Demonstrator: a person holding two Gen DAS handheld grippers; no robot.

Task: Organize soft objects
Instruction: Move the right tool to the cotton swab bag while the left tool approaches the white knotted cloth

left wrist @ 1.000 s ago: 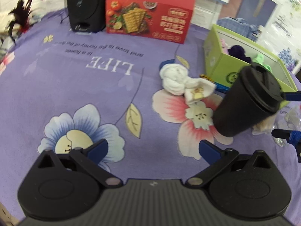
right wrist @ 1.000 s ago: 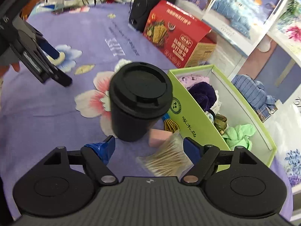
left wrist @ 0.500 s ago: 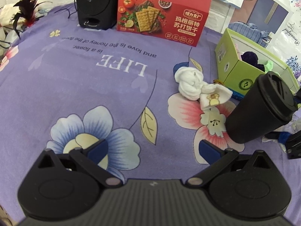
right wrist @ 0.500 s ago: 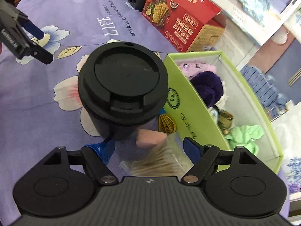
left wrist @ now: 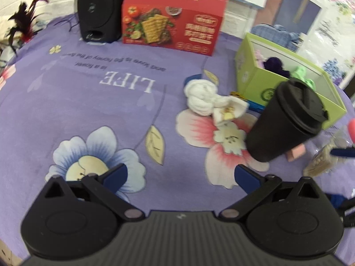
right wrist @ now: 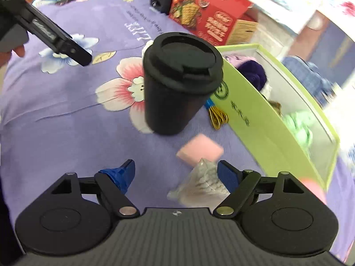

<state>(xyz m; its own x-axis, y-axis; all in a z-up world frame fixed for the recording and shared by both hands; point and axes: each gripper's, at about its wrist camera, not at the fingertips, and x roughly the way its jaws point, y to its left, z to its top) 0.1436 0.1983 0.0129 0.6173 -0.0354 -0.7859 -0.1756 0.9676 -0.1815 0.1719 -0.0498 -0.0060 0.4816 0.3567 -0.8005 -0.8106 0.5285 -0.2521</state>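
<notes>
The white knotted cloth [left wrist: 200,98] lies on the purple flowered surface [left wrist: 66,102], and right against it sits a small cream cloth with a yellow print [left wrist: 229,110], both just left of the green box [left wrist: 277,93]. Inside that box there's a dark purple fuzzy piece [right wrist: 253,74] next to a pale lilac one [right wrist: 236,58], and a light green cloth [right wrist: 298,125] further along the same compartment. In front of the box stands the black lidded cup [right wrist: 179,84], upright on the pink printed flower, with a gold wire whisk on a blue handle [right wrist: 216,115] tucked between cup and box wall. Nearer the camera, a pink sponge block [right wrist: 199,150] rests on the surface, and just beside it a clear bag of cotton swabs [right wrist: 202,184]. The right gripper [right wrist: 176,173] hangs above that bag, jaws spread wide, nothing between them. The left gripper [left wrist: 179,175] hovers over the blue printed flower, well apart from the cloths, jaws likewise wide and bare. At the back edge, a red cracker box [left wrist: 173,20] stands beside a black speaker [left wrist: 99,8], with dark feathers [left wrist: 24,22] off to the far left.
</notes>
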